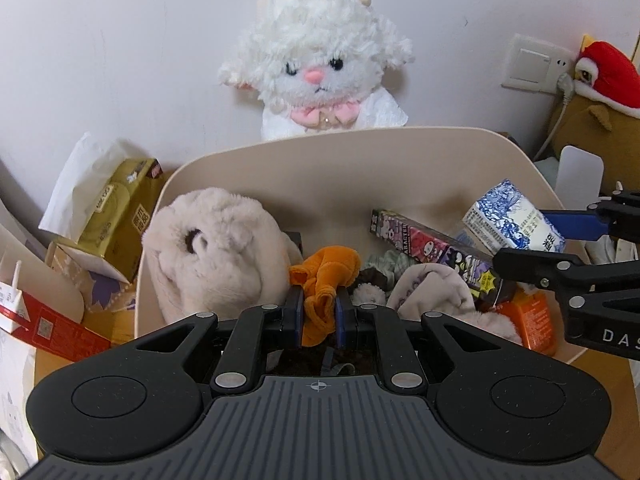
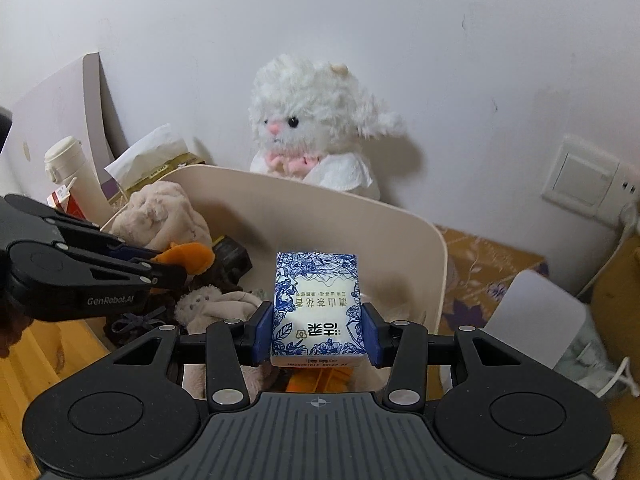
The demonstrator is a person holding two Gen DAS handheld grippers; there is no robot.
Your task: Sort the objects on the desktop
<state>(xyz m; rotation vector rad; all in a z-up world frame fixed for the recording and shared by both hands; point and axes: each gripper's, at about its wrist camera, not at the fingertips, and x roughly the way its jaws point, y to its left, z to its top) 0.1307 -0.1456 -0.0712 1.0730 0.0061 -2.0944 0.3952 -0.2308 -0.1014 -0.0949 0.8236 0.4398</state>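
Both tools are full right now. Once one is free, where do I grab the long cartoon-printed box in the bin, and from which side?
Grip the cartoon-printed box across its narrow width near the upper left end, coming from above. It lies slanted over the pile in the bin; that end stands clear, while the lower end sits behind the right tool.

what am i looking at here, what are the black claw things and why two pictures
The black things are two hand-held grippers, each with a camera looking along its fingers. One picture is from the left gripper, which pinches an orange plush toy. The other is from the right gripper, holding a blue-and-white tissue pack. Both hang over a beige bin already holding a beige plush, a cartoon-printed box and other soft items. A white plush lamb sits behind the bin, against the wall.
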